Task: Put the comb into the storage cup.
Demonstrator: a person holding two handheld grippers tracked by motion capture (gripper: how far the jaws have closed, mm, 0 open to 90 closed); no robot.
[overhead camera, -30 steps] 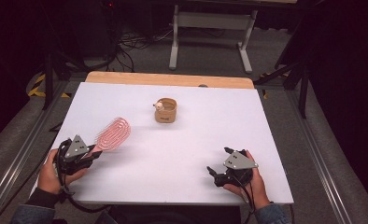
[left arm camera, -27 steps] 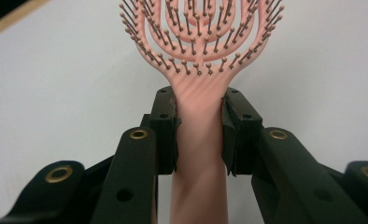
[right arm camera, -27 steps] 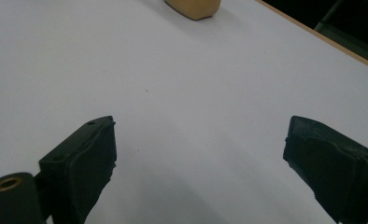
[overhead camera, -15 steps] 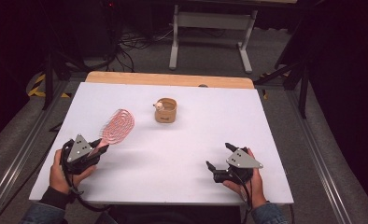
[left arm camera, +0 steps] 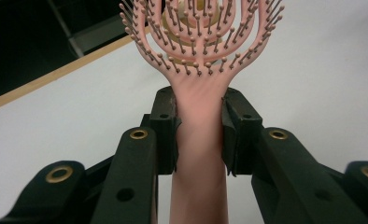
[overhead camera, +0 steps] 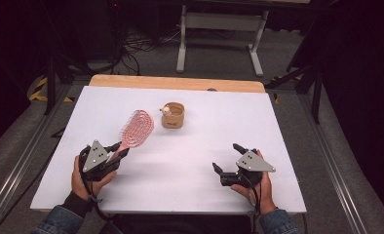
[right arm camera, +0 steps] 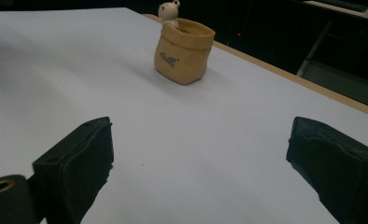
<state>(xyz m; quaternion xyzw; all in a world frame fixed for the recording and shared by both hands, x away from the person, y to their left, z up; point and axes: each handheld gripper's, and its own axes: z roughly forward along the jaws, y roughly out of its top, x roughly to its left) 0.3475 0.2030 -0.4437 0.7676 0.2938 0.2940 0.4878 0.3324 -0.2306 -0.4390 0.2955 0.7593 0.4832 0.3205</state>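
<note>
My left gripper (overhead camera: 118, 152) is shut on the handle of a pink hairbrush (overhead camera: 135, 128), whose bristled head points up and away toward the table's middle. In the left gripper view both pads press the sides of the hairbrush (left arm camera: 199, 112) handle, with my left gripper (left arm camera: 200, 135) centred on it. A tan sack-shaped cup (overhead camera: 173, 115) with a small white bear figure at its rim stands just right of the brush head. My right gripper (overhead camera: 226, 158) rests open near the front right, nothing between its jaws. Ahead of it in the right gripper view stands the cup (right arm camera: 183, 50), with my right gripper (right arm camera: 198, 156) wide apart.
The white table top (overhead camera: 219, 126) has a wooden strip (overhead camera: 175, 83) along its far edge. Behind it are a grey metal stand (overhead camera: 219, 29) and cables on the floor. Dark frame rails run along both sides of the table.
My left hand has carried the hairbrush to the right and a little away, so its head now sits close beside the cup. The right hand has stayed put.
</note>
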